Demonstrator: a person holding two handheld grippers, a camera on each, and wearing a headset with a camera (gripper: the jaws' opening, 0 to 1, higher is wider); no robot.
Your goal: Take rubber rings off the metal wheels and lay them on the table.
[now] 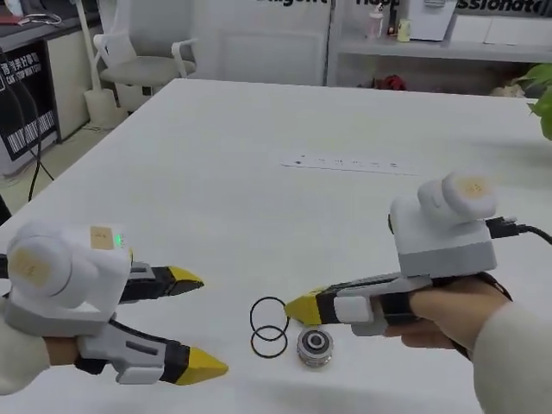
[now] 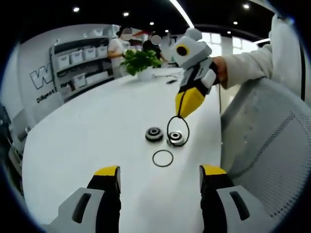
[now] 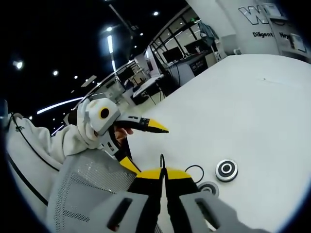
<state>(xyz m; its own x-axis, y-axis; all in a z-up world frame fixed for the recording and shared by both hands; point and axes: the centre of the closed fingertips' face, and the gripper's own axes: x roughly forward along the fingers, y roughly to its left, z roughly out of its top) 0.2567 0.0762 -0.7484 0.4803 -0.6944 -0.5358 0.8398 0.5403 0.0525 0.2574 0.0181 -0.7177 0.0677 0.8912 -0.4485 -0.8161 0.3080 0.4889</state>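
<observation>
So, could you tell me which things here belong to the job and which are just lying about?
Job: two metal wheels, loose rubber ring on the table, second ring in the right gripper, left gripper.
Lying about: power strip, potted plant, chair.

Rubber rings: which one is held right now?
The ring pinched upright in the shut tongs of the right gripper; the other ring lies flat on the table.

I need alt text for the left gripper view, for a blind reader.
The right gripper, fingers shut, holds a thin black rubber ring upright over two round metal wheels on the white table. A second black ring lies flat nearer, ahead of the left gripper's open yellow-tipped fingers.
</observation>
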